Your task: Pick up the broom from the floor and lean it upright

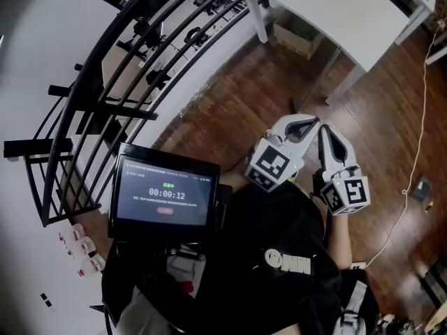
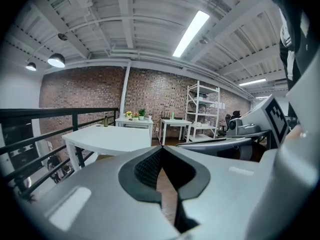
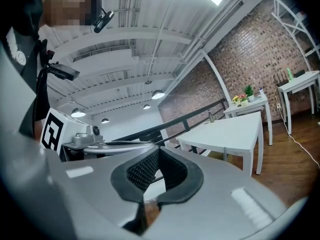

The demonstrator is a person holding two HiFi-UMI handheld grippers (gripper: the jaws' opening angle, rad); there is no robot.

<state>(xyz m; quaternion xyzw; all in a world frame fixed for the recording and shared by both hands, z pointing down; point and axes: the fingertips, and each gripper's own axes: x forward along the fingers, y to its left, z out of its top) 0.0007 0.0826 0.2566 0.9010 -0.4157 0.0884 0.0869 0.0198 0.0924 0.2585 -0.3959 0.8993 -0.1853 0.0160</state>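
Because no view contains the broom, its position cannot be established: it is neither on the visible wooden floor [image 1: 230, 103] nor against the black railing [image 1: 105, 82] or the white table [image 1: 335, 12].

**Tool state.** The left gripper [image 1: 314, 121] and the right gripper [image 1: 324, 131] sit side by side at frame centre, close against the person's dark shirt and pointing toward the upper right. Each has its jaws clenched tip to tip with nothing between the pads. This reads as a neutral carrying posture, not an approach: neither tool is aimed down at the floor, and closed jaws keep the pads clear until a target is chosen.

**View comparison.**
- Head view: the only view showing both tools together, the floor beneath them, a timer screen [image 1: 164, 190] at lower left, and a loose cable [image 1: 419, 138] along the right edge.
- Left gripper view: shows the room ahead, which the head view does not cover, including a brick wall [image 2: 150, 91], a white shelving unit [image 2: 202, 109] and potted plants [image 2: 135, 115] on a far table. The neighbouring tool lies at its right edge.
- Right gripper view: confirms pad contact on the right tool and shows the railing running behind the table.
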